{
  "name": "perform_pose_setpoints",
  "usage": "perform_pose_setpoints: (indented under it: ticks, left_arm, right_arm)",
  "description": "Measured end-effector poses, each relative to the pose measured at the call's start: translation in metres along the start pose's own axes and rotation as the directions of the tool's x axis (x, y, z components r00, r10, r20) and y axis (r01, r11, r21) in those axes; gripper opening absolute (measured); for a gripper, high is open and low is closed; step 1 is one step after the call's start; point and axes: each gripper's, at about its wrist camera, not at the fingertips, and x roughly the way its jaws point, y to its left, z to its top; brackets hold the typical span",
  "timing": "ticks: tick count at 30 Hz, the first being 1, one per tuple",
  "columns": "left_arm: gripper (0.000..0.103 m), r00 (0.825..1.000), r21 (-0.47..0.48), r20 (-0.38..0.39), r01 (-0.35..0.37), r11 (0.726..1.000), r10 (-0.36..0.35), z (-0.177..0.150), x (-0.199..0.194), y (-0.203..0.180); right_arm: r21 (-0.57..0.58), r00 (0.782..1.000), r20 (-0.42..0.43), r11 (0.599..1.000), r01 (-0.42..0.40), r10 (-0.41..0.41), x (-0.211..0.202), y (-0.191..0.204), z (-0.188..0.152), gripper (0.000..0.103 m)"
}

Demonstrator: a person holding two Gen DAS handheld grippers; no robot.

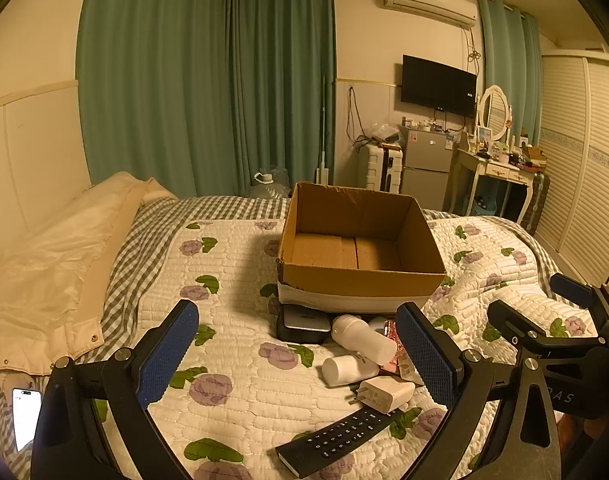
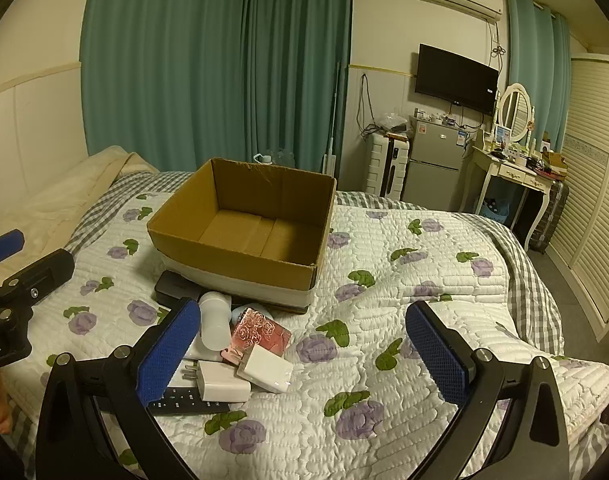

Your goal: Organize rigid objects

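An open, empty cardboard box stands on the bed. In front of it lies a small pile: a black remote, a white charger plug, a second white adapter, two white bottles, a pink patterned packet and a dark flat device with a silver one on top. My left gripper is open above the pile. My right gripper is open, just right of the pile; it also shows in the left wrist view.
The bed has a white quilt with purple flowers and a cream duvet at the left. A lit phone lies at the near left. A fridge, dressing table and wardrobe stand beyond the bed.
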Motion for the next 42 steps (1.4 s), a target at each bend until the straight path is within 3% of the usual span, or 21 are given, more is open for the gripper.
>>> perform_pose_setpoints:
  ticks: [42]
  left_arm:
    - [0.101, 1.000, -0.001, 0.000, 0.001, 1.000, -0.001, -0.0003, 0.0000, -0.0003]
  right_arm:
    - [-0.008, 1.000, -0.005, 1.000, -0.001, 0.001, 0.0028, 0.0042, -0.0053, 0.103]
